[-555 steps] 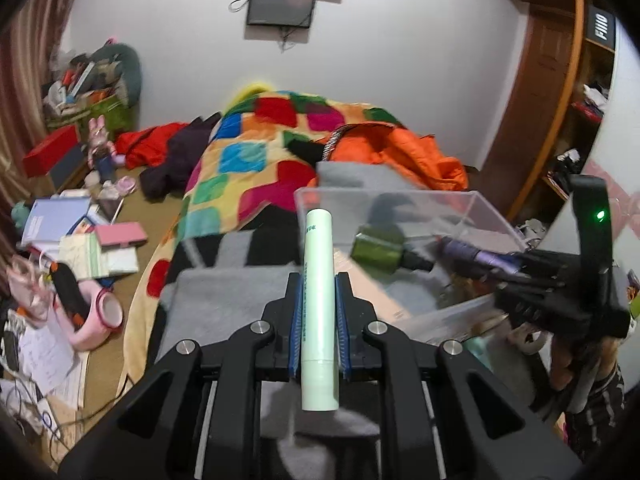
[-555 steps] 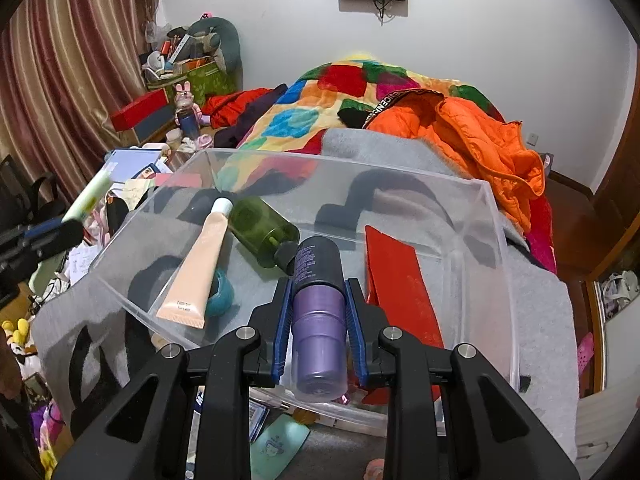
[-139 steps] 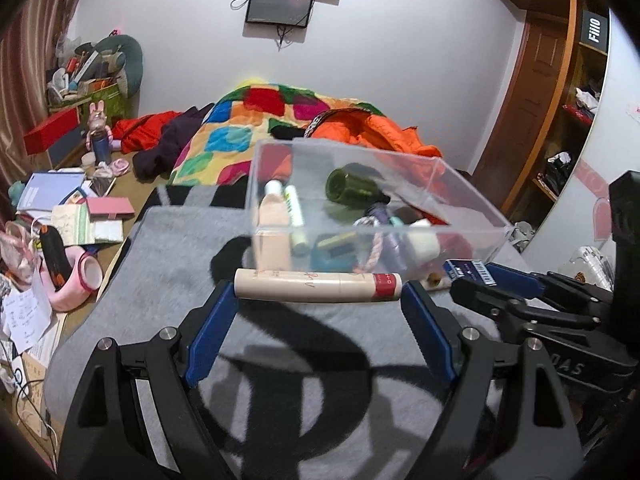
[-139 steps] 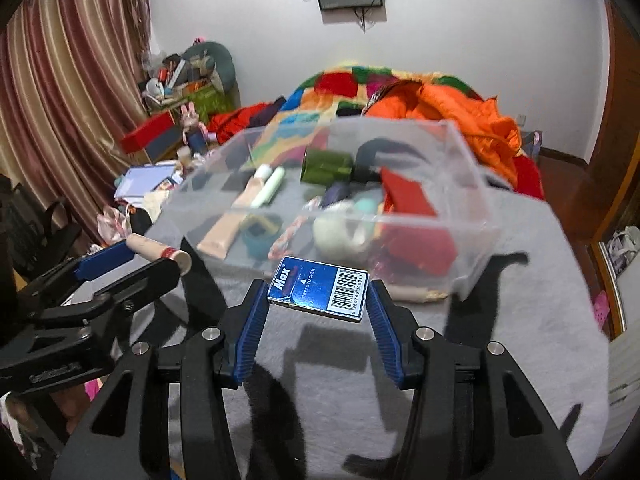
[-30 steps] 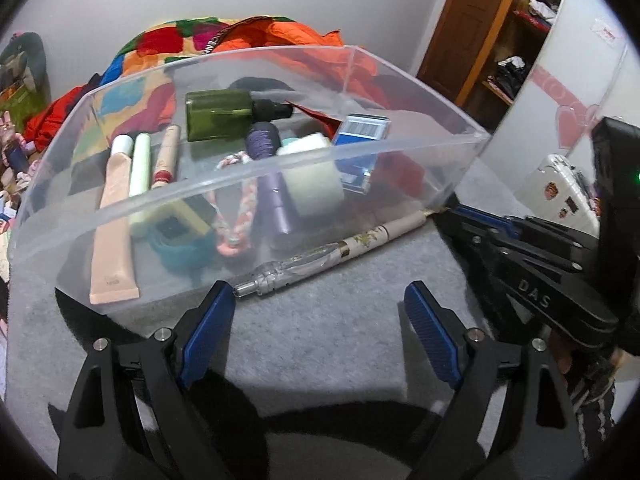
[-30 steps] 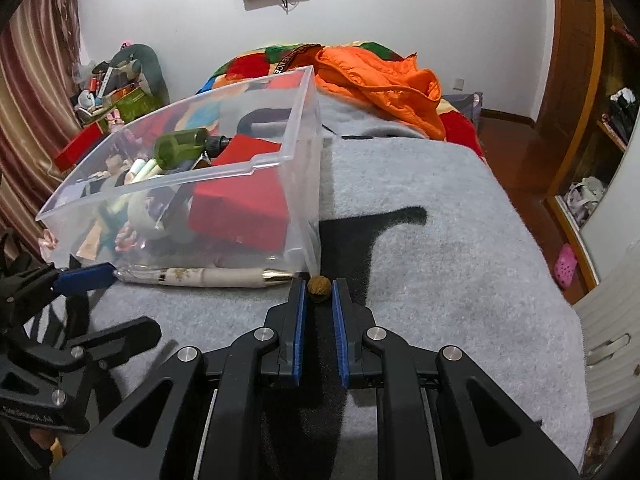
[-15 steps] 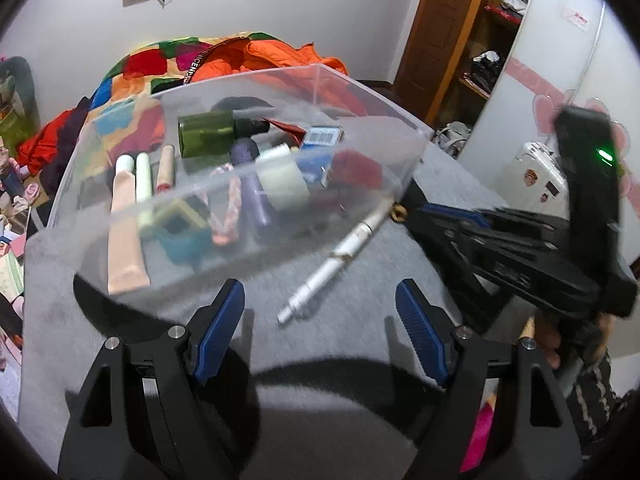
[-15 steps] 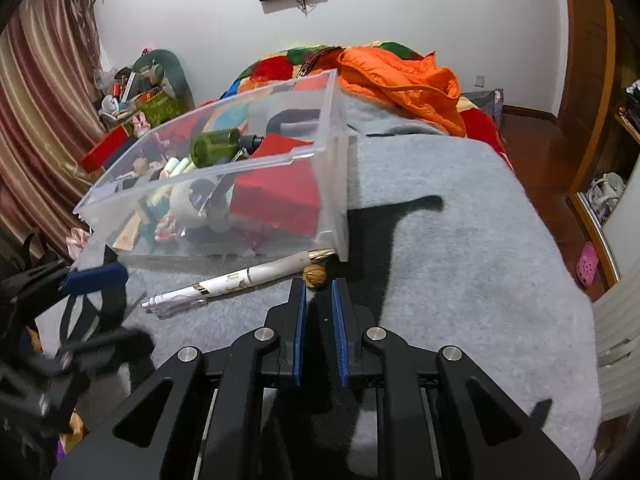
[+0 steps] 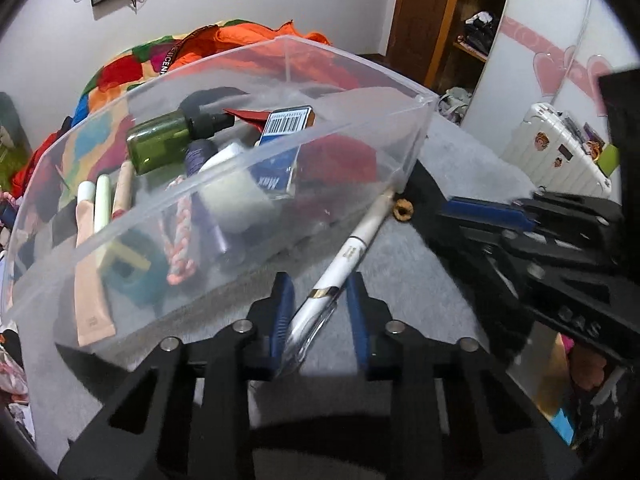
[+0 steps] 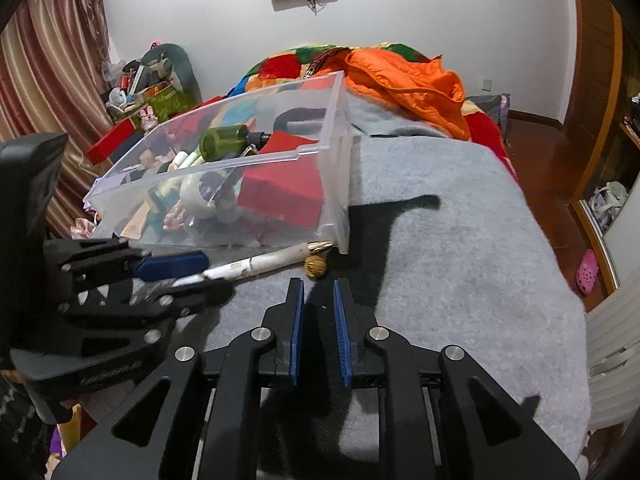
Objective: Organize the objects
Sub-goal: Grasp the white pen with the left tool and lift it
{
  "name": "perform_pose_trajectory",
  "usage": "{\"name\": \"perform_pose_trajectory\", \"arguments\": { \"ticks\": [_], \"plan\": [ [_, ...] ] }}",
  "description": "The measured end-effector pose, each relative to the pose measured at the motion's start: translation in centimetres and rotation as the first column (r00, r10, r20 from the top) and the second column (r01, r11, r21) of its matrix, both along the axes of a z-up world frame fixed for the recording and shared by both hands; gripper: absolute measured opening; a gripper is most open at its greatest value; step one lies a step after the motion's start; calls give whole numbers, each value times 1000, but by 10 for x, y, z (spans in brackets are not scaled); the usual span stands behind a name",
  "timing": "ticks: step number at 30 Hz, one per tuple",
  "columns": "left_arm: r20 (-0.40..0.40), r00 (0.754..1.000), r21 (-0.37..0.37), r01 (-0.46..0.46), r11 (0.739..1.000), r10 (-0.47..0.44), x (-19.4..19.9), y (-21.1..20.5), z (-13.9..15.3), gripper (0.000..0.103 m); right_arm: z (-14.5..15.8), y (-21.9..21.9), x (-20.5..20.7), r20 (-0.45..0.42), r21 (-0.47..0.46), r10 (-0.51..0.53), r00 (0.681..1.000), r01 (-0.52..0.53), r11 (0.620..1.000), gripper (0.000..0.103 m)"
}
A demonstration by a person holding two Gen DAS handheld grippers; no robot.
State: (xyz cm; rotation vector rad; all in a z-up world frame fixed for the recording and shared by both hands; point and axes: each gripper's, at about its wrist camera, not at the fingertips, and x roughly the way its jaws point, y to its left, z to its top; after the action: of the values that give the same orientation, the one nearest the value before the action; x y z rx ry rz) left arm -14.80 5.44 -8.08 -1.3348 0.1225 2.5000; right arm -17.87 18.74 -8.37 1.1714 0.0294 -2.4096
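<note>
**Q:** Looking past your fingers, what is hard to make out?

**Me:** The clear near end of the pen is blurred between my left pads, so I cannot tell whether it lies on the grey blanket or is off it. Through the cloudy wall of the plastic bin the lower items smear together. My own hands are almost wholly cut off at the frame edges.

**Q:** What is in the bin?

**Me:** A green bottle lies on its side near the top. Beside it are a blue box with a barcode, a dark purple bottle, a white roll, a pink-and-white braided cord, several pale tubes side by side and a red box.

**Q:** And the pen, which way does it run?

**Me:** It lies outside the bin, along the front wall. Its long axis goes from my left fingers away to the bin's corner, and its gold end is just beside a walnut on the blanket.

**Q:** Your grip?

**Me:** My left gripper is closing with the pen between the jaws. One pad seems to meet it, but a gap shows at the other. My right gripper is nearly closed and holds nothing, and the walnut sits just ahead of its tips
</note>
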Motion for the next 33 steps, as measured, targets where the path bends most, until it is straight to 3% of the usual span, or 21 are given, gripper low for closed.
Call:
{"name": "perform_pose_trajectory", "arguments": {
  "ticks": [10, 14, 16, 19, 22, 29, 33],
  "plan": [
    [9, 1000, 0, -2, 1000, 2, 36, -18, 2, 17, -10, -19, -10, -5, 79, 1, 1000, 0, 997, 25],
    [26, 1000, 12, 14, 1000, -14, 31, -18, 2, 27, -12, -22, -15, -4, 78, -4, 1000, 4, 997, 27],
    [15, 1000, 6, 23, 1000, -23, 24, -14, 0, 30, -12, -19, -17, 8, 51, -17, 1000, 17, 999, 25],
    [4, 1000, -1, 24, 1000, -24, 15, -5, -1, 30, -11, -13, -18, 15, 37, -29, 999, 29, 999, 14],
    [6, 1000, 1, 10, 1000, -10, 4, 2, -2, 30, -10, -9, -14, 23, 11, -24, 999, 24, 1000, 12],
    [7, 1000, 7, -4, 1000, 4, 5, 1, 1, 11, 2, -8, 1, -7, -23, -7, 1000, 7, 1000, 11],
    [29, 1000, 96, -15, 995, 12, 18, -8, 7, 10, 12, -7, 9, -23, -57, 11, 1000, -12, 998, 11]
  ]
}}
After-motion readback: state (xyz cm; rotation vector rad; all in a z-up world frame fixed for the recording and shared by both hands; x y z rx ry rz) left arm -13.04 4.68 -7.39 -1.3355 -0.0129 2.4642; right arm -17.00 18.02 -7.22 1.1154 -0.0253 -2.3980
